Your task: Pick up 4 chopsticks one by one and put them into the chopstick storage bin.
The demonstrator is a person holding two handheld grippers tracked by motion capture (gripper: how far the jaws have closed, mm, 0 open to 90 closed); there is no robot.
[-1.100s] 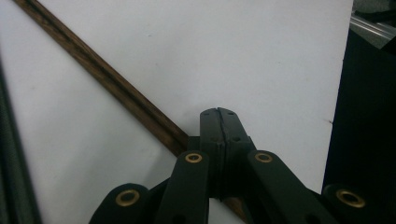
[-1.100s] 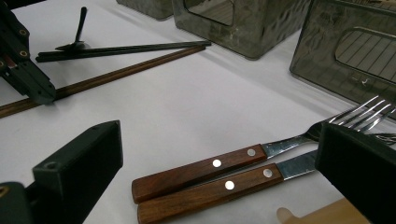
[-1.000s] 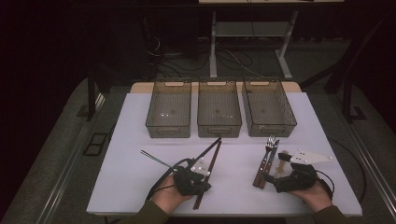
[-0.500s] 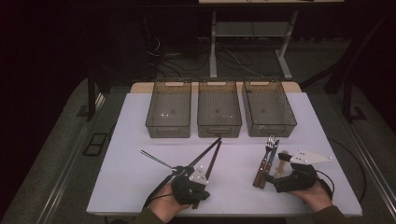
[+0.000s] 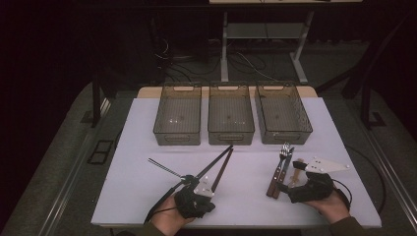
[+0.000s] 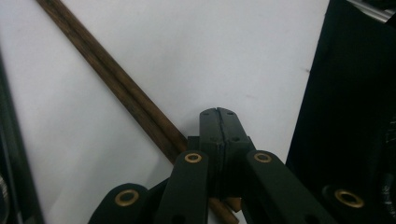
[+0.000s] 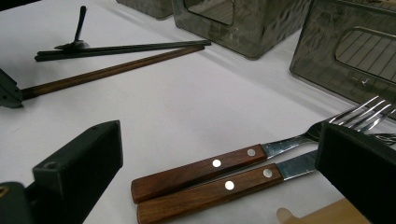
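Lower left of the high view, your left gripper (image 5: pixel 196 192) sits over the near end of the brown chopstick (image 5: pixel 222 170). Its own view shows the jaws pressed flat together with the brown chopstick (image 6: pixel 123 91) running past them on the left and underneath, so it reads as closed on nothing, not as a grip. The stick lies diagonally toward the middle bin (image 5: pixel 230 114), beside a black chopstick (image 5: pixel 214 162); a thin dark utensil (image 5: pixel 164 168) lies apart to the left. Lower right, your right gripper (image 5: pixel 290 183) rests by the two wood-handled forks (image 5: pixel 279 169), jaws spread wide with the handles (image 7: pixel 205 175) between them on the table (image 7: pixel 177 107), untouched: staged for a pickup, I'd judge. Three empty bins along the upper table look like sorting targets. Versus a second ago: your left hand has slid a little toward the bottom edge of the frame and the chopstick looks unmoved; your right hand and forks are unchanged.
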